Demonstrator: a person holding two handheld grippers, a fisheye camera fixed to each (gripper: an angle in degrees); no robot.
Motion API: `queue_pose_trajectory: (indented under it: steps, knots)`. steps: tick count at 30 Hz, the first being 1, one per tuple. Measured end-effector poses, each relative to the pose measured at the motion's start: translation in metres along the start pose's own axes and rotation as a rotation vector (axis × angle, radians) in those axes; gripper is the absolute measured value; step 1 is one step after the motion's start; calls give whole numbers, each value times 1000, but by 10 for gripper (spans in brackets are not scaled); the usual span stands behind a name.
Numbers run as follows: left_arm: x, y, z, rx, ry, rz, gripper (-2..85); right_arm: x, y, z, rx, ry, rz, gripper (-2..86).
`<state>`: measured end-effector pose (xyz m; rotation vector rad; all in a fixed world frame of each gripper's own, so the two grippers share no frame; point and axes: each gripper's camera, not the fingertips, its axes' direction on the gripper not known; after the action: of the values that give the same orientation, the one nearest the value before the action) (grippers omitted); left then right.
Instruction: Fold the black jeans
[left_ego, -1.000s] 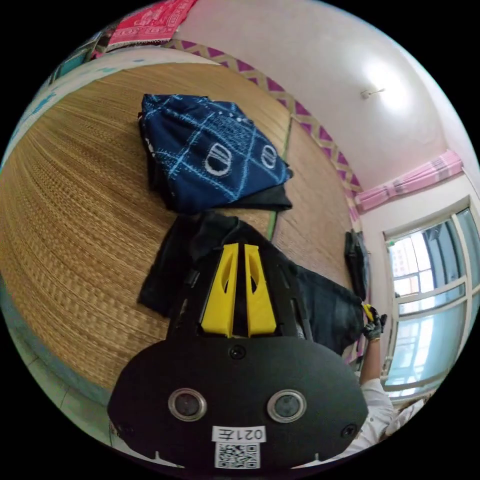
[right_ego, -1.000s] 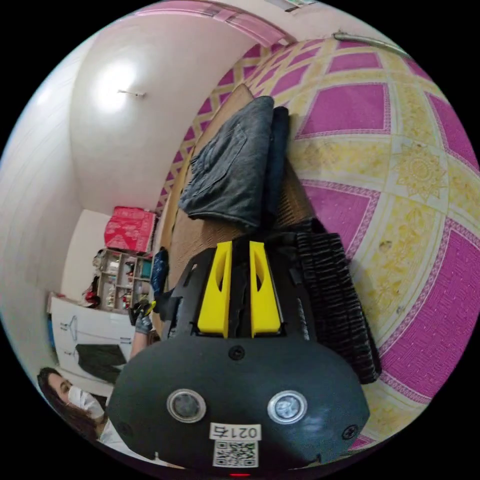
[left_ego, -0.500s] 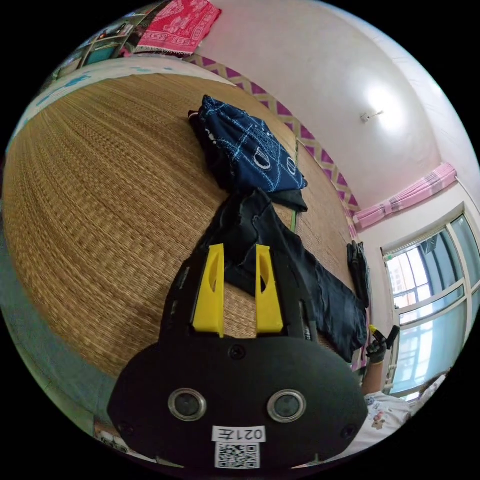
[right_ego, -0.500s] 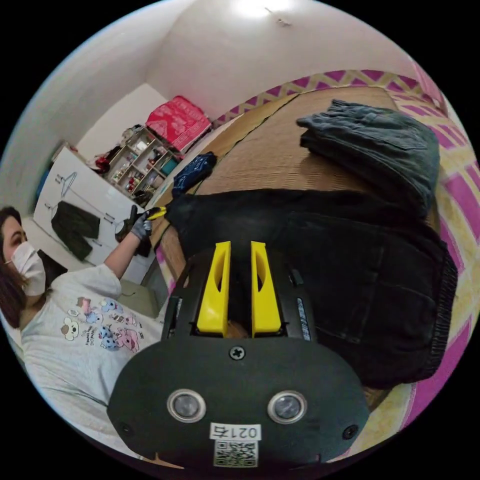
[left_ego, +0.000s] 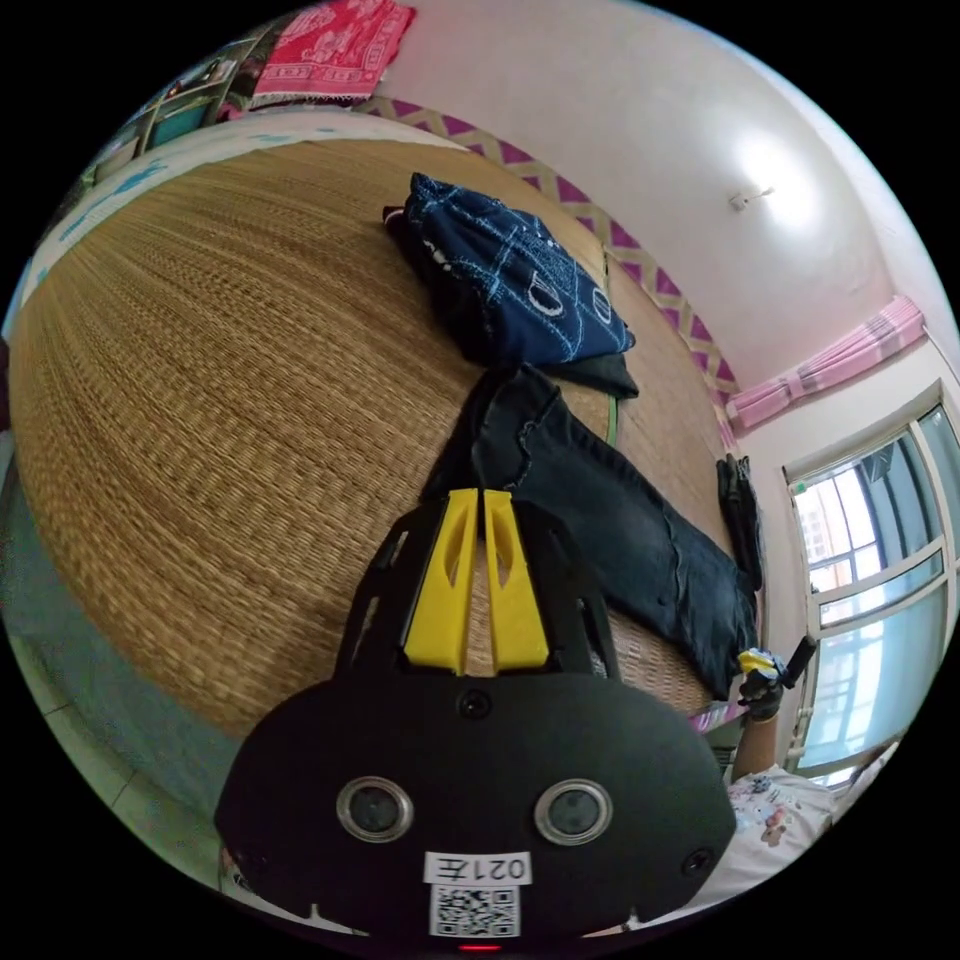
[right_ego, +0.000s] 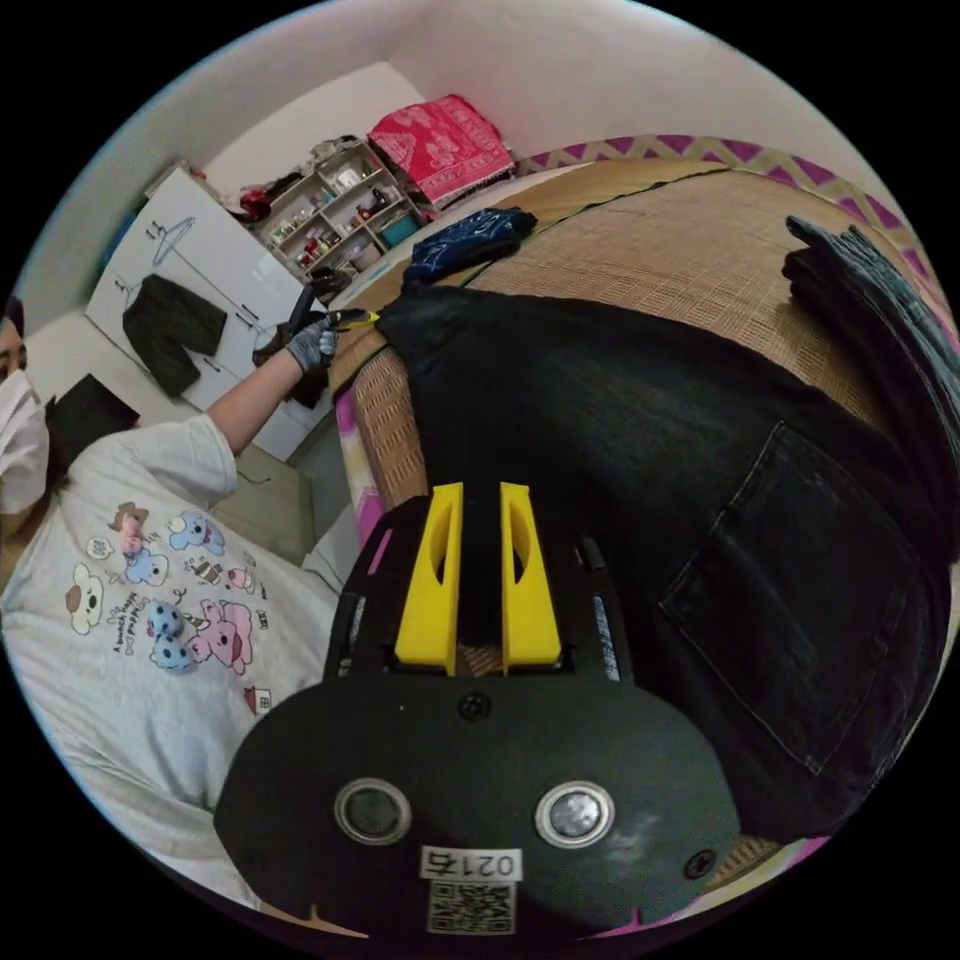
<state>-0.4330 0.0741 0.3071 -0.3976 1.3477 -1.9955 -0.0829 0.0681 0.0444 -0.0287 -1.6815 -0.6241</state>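
The black jeans (left_ego: 620, 520) lie stretched out flat on the woven mat (left_ego: 220, 400), back pocket up in the right gripper view (right_ego: 620, 440). My left gripper (left_ego: 477, 495) is shut, its tips right at the leg hem; woven mat shows through the thin slit between the jaws. It also appears in the right gripper view (right_ego: 350, 318), held by a gloved hand at the far hem. My right gripper (right_ego: 481, 490) is shut on the jeans' near edge by the waist, black cloth between the jaws. In the left gripper view it (left_ego: 758, 662) sits at the jeans' far end.
A folded blue patterned cloth (left_ego: 520, 280) lies just beyond the hem. A grey folded stack (right_ego: 880, 300) sits by the waist end. The person in a white printed shirt (right_ego: 150, 600) stands at the mat's edge. Shelves (right_ego: 340, 210) and a window (left_ego: 880, 600) line the walls.
The left jaws let go of the hem, opened, then shut again slightly back from it. The jeans went from lifted to flat on the mat. The right gripper kept its hold.
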Motion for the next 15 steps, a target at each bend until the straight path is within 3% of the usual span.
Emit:
queue_pose_trajectory:
  steps: [6,12,15]
  knots:
    - [-2,-1,14,-3,-29,44,-9,-35,27,34,-109,186,-168,69]
    - [-6,-1,26,-13,-40,32,-9,-43,54,36,-119,232,-114,57]
    - [-8,11,17,71,-9,17,-6,-45,61,23,-78,250,-68,54]
